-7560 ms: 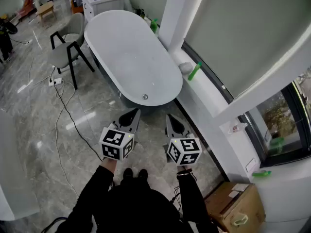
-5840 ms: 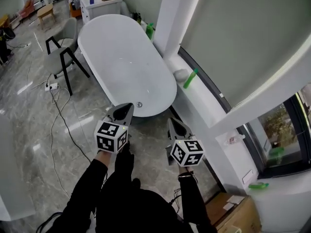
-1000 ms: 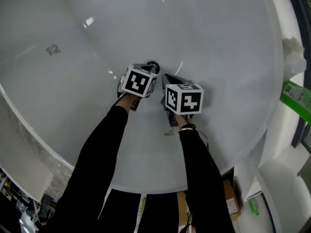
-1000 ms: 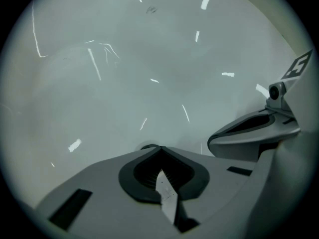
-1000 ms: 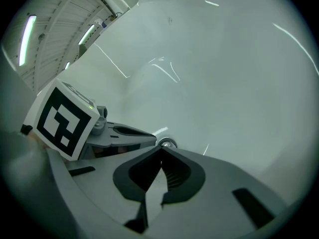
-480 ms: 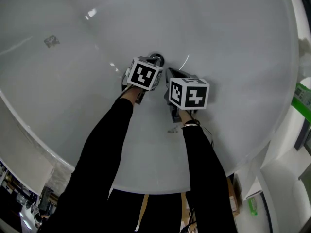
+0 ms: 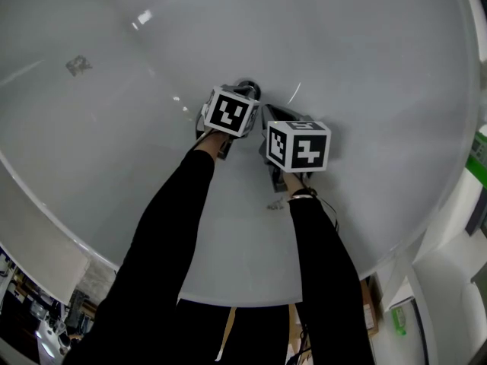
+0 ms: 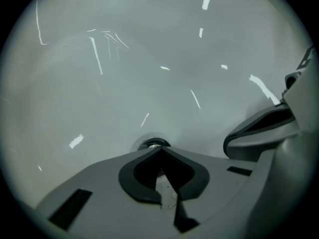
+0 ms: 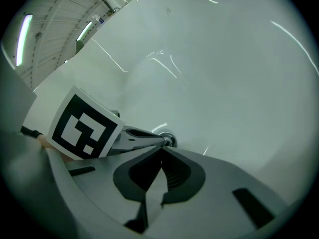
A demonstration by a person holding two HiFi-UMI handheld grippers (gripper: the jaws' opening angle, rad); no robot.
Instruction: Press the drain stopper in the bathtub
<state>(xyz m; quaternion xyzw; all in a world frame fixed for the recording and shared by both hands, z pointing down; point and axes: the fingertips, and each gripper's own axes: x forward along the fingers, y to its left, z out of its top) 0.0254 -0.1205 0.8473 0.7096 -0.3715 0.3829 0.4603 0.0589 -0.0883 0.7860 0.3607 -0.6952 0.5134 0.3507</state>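
Note:
The round metal drain stopper [image 7: 249,90] sits in the floor of the white bathtub [image 7: 358,67]. My left gripper [image 7: 243,93] is shut, and its tip rests on or right at the stopper; the marker cube hides most of it in the head view. In the left gripper view the stopper [image 8: 152,144] peeks out just past the closed tips of the left gripper [image 8: 158,151]. My right gripper [image 7: 268,112] is shut on nothing and hovers right of the left one. In the right gripper view the stopper [image 9: 169,139] shows beyond the right gripper [image 9: 160,152], with the left gripper [image 9: 160,141] touching it.
The tub's curved rim [image 7: 46,226] runs along the lower left, with floor clutter below it. A green bottle [image 7: 479,154] stands on the white sill [image 7: 449,265] at the right edge. The tub wall rises all round the grippers.
Since the earliest frames the person has walked from the floor to the tub and reached both grippers inside. Over the last second the left gripper has edged forward onto the stopper.

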